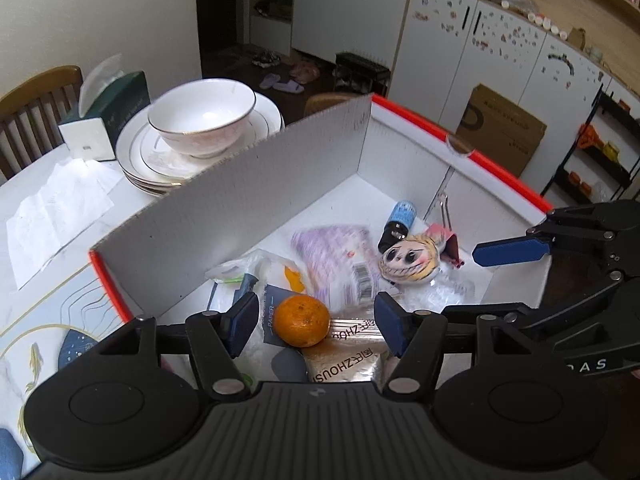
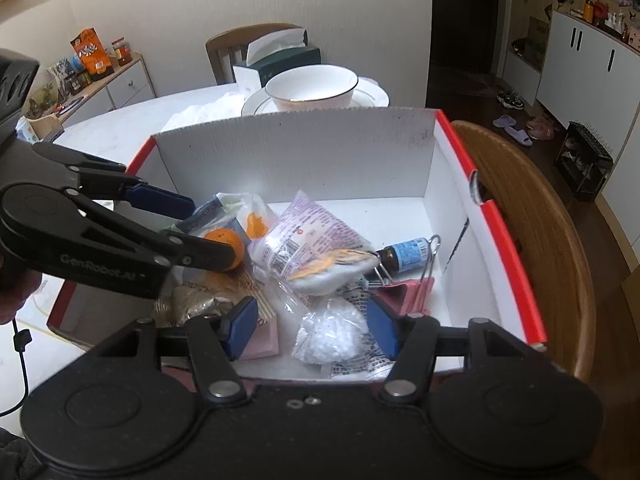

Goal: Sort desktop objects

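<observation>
Box [image 1: 276, 184], white corrugated walls with red rim, sits on the table [image 1: 60, 216] and holds the sorted clutter. Left gripper [image 1: 316, 326] hangs over the near end of the box, jaws apart, nothing clamped; the orange [image 1: 302, 320] lies between its blue pads on the heap, not touched by either pad. Right gripper [image 2: 312, 330] is over the same box from the other side, jaws likewise apart and empty, above a clear bag of white pellets [image 2: 330, 330]. Other contents: purple-printed packet [image 1: 336, 260] mid-box, painted doll-face piece [image 1: 410, 262] beside it, small brown bottle with blue label [image 2: 408, 254] near the far wall, pink binder clip [image 2: 412, 290] touching the bottle's end, gold foil sachet [image 1: 348, 362] under the orange. Outside the box: bowl [image 1: 202, 116] stacked on plates [image 1: 136, 156], tissue box [image 1: 116, 116] behind, wooden chair [image 2: 532, 216] beside the box.
</observation>
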Demonstrator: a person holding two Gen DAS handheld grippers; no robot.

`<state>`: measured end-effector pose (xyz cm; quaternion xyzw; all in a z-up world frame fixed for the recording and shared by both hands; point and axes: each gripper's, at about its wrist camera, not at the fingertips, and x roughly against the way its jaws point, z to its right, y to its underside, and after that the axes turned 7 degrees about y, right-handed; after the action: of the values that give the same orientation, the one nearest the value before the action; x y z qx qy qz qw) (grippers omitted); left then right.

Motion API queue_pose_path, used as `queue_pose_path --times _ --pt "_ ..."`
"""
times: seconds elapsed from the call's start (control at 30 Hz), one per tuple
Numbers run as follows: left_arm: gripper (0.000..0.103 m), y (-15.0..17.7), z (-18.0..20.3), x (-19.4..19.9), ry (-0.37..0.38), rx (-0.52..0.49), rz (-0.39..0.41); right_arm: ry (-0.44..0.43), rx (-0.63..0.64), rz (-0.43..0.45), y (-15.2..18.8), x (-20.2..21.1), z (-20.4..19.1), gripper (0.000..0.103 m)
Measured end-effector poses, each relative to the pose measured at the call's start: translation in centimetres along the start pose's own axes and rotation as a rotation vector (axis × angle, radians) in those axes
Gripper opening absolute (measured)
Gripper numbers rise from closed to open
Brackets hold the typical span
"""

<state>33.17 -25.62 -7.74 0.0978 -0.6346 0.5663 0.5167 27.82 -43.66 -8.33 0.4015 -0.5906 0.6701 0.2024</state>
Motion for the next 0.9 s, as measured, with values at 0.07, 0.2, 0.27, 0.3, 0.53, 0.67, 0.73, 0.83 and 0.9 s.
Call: queue_pose_path --times 0.07,0.2,0.27,0.3,0.53,0.67,0.73,0.83,0.9 --pt "0.063 0.0 0.1 0.6 -0.004 0.005 0.018 0.001 -0.005 0.008 0.0 0.3 0.2 0.061" --pt "0.063 0.5 0.6 1.9 -0.006 0.008 0.055 -0.009 -0.008 0.023 0.1 1.0 0.2 0.062" --pt "0.063 0.7 0.8 2.6 -0.009 0.005 0.070 -0.017 -0.010 0.033 0.2 1.4 0.1 0.062" --pt "0.063 0.9 1.0 2.9 -0.009 0.003 0.078 -0.021 -0.012 0.038 0.2 1.6 0.1 0.062" --pt "0.071 1.9 2.0 5.5 -0.019 -0.003 0.137 -0.044 -0.020 0.086 0.4 3.3 -0.4 0.066" --pt "0.073 2.5 2.2 6.5 -0.013 0.007 0.156 -0.049 -0.022 0.114 0.5 4.3 -0.8 0.069" --pt "0.074 2.7 2.4 6.9 -0.015 0.008 0.162 -0.049 -0.026 0.124 0.6 4.7 -1.0 0.070" --pt "0.075 3.2 2.5 7.5 -0.017 0.013 0.169 -0.045 -0.027 0.138 0.7 5.2 -1.3 0.072" --pt "0.078 3.6 2.4 7.8 -0.019 0.019 0.173 -0.044 -0.030 0.145 0.7 5.5 -1.4 0.072"
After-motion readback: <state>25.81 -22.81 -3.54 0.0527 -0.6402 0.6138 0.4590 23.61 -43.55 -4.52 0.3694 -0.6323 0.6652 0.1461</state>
